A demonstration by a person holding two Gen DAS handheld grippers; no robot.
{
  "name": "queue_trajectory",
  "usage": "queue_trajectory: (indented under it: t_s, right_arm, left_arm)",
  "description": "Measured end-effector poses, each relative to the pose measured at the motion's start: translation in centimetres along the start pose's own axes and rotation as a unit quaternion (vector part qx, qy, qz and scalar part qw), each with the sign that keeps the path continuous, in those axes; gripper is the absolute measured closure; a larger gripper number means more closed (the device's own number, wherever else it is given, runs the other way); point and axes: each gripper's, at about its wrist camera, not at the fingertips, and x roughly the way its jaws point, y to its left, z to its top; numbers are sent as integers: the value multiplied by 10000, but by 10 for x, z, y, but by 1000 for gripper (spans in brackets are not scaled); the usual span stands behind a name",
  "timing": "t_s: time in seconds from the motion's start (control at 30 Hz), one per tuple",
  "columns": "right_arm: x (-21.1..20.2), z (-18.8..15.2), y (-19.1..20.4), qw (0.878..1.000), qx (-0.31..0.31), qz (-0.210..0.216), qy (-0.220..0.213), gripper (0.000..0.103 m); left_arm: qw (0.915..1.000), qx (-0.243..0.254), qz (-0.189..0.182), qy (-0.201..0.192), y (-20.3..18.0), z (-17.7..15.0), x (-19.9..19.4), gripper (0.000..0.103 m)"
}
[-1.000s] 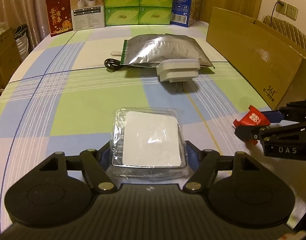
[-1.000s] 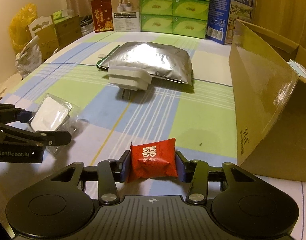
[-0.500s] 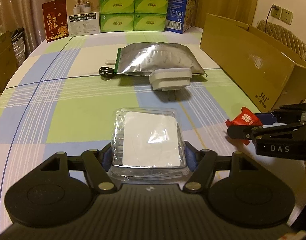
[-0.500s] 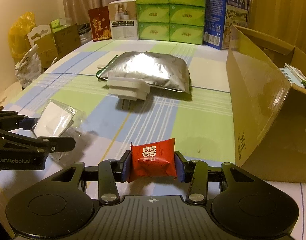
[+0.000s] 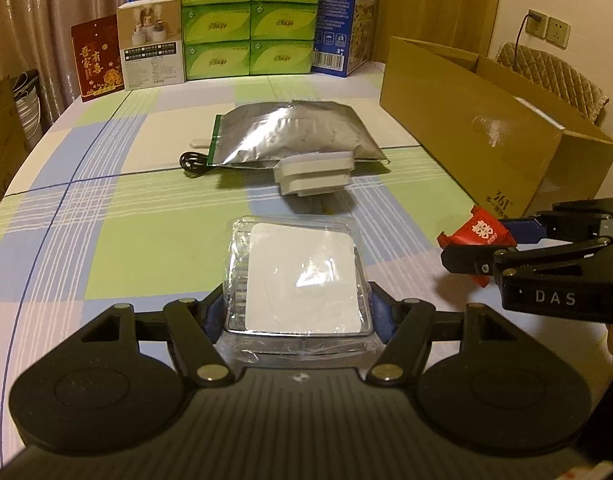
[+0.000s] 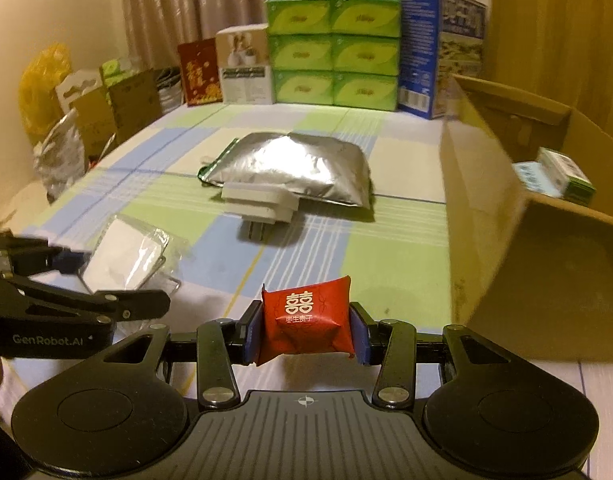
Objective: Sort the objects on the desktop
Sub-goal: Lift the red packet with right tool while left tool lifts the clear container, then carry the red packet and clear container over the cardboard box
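Left wrist view
Left tool (image 5: 298, 312): your fingers are pinched on the clear plastic case (image 5: 298, 280) with a white square inside; blue pads press its two sides.
Case position: held between the fingers, over the checked worktop (image 5: 106, 220).
Ahead of tool: white plug adapter (image 5: 314, 172) lies just beyond the case; behind it and touching it, a silver foil pouch (image 5: 294, 136); a black cable (image 5: 192, 162) shows at the pouch's left edge.
Right of tool: your right tool (image 5: 478, 248) comes in from the side, gripping a red candy packet (image 5: 480, 232).
Far right: open cardboard box (image 5: 486, 132) stands on the worktop.
Far end: green tissue packs (image 5: 250, 20) stacked, a blue carton (image 5: 342, 16) beside them.

Right wrist view
Right tool (image 6: 306, 332): your fingers are clamped on the red candy packet (image 6: 306, 320), white characters facing the camera.
Packet position: between the fingers, above the worktop (image 6: 394, 256), near the box's near corner.
Left of tool: left tool (image 6: 118, 276) holds the clear plastic case (image 6: 126, 256), tilted.
Ahead of tool: plug adapter (image 6: 262, 204), prongs toward you; silver foil pouch (image 6: 294, 164) behind it.
Right of tool: cardboard box (image 6: 486, 216), open top; small packages (image 6: 554, 176) visible inside.
Far end: green tissue packs (image 6: 334, 48), blue carton (image 6: 422, 48).
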Motion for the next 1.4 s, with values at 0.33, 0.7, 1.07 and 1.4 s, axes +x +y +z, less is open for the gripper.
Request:
queue_trajectory:
  t_s: [0.33, 0.7, 1.07, 1.4]
  right_arm:
    - [-56, -5, -12, 9986, 352, -346, -200, 61]
    - [-116, -6, -43, 9933, 715, -816, -390, 61]
    - [-165, -9, -94, 9843, 1149, -1146, -693, 61]
    - [-182, -9, -122, 9820, 1260, -1180, -770, 61]
  left_arm:
    - [9993, -361, -39, -74, -30, 4, -37, 38]
    - [9989, -350, -274, -160, -78, 9, -77, 38]
    - [9974, -33, -690, -205, -140, 29, -82, 38]
    - [9954, 260, -900, -208, -185, 43, -81, 38]
